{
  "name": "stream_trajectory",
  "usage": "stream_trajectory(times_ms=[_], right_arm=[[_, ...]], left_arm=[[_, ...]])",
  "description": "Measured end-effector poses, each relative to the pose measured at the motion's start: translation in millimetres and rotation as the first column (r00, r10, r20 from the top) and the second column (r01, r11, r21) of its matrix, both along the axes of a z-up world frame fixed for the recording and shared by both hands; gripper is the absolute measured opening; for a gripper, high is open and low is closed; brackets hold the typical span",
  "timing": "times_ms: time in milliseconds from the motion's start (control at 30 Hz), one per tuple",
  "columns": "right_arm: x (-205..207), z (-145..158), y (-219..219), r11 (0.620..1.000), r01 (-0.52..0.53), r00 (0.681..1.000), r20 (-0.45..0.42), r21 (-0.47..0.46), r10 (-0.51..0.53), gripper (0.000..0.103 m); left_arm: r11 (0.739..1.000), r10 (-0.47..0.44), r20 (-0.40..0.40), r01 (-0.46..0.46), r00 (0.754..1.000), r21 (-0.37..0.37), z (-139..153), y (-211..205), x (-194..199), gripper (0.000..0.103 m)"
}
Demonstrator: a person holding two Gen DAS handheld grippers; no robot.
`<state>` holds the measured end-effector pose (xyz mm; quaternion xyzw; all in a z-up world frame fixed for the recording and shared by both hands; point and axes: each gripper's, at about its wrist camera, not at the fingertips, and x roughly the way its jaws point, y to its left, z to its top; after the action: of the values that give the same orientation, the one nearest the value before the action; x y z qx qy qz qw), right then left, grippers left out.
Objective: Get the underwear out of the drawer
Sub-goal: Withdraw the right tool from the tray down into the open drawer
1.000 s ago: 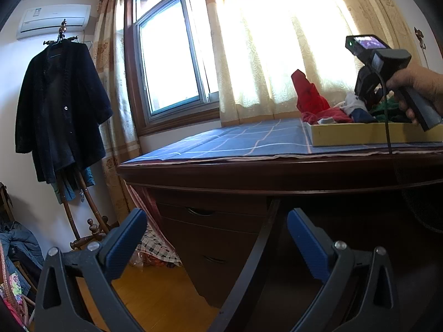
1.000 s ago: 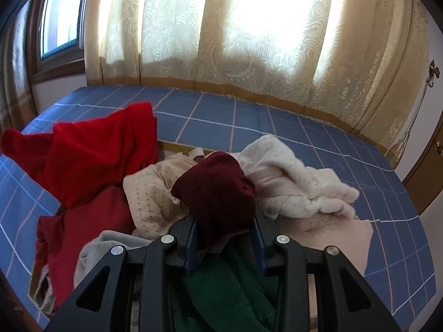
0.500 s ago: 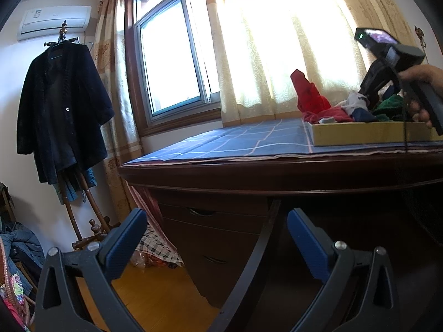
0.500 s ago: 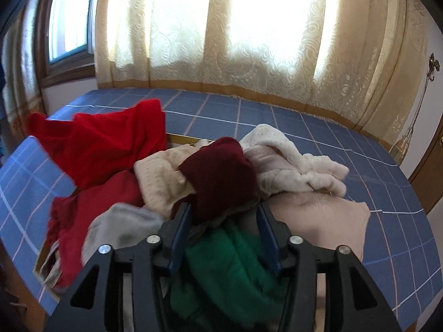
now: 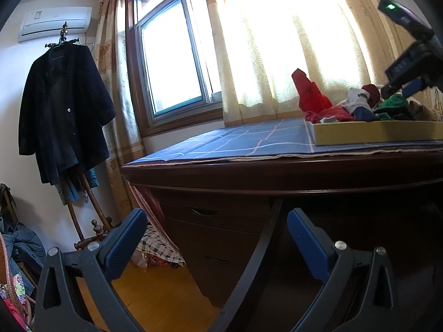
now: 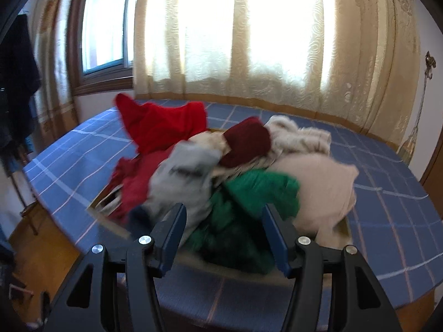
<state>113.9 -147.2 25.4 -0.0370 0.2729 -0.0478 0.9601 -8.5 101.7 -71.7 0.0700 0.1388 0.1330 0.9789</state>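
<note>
A shallow yellow-sided drawer [image 5: 373, 135] stands on the blue checked tabletop, heaped with underwear. On the heap lie a maroon piece [image 6: 246, 141], a green piece [image 6: 260, 191], a bright red one [image 6: 166, 124], a grey one [image 6: 185, 171] and pale cream and pink ones [image 6: 324, 177]. My right gripper [image 6: 223, 235] hovers at the near side of the heap. Its jaws have just been opening and hold nothing; the green piece lies just beyond the tips. In the left wrist view the right gripper [image 5: 400, 90] is above the drawer's right part. My left gripper [image 5: 216, 238] stands open and empty, low before the desk.
The dark wooden desk [image 5: 277, 174] has drawer fronts [image 5: 210, 221] below its top. Curtains [image 6: 277, 41] and a window [image 5: 171, 55] stand behind it. A dark coat [image 5: 61, 110] hangs on a stand at the left, with clothes piled on the floor nearby.
My right gripper let go of the maroon piece, opened wider and drew back from the heap, now seen from farther off. The maroon piece stays on the heap. My left gripper has not moved.
</note>
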Motion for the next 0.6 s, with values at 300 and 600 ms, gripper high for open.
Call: stream_trajectory(times_ms=[300,600], right_arm=[[-36.6,-40.1,20.5,0.998,-0.066,0.994,-0.085,0.006,0.066,0.060],[-67.4,-73.8,30.4,0.996,-0.080,0.987,-0.139,0.038,0.084,0.060]], left_arm=[[1.000,0.004,0.007,-0.004,1.000,0.002,0.0,1.6,-2.3,0.103],[1.000,0.006,0.009,-0.006,1.000,0.002,-0.4,1.1,-2.4,0.103]])
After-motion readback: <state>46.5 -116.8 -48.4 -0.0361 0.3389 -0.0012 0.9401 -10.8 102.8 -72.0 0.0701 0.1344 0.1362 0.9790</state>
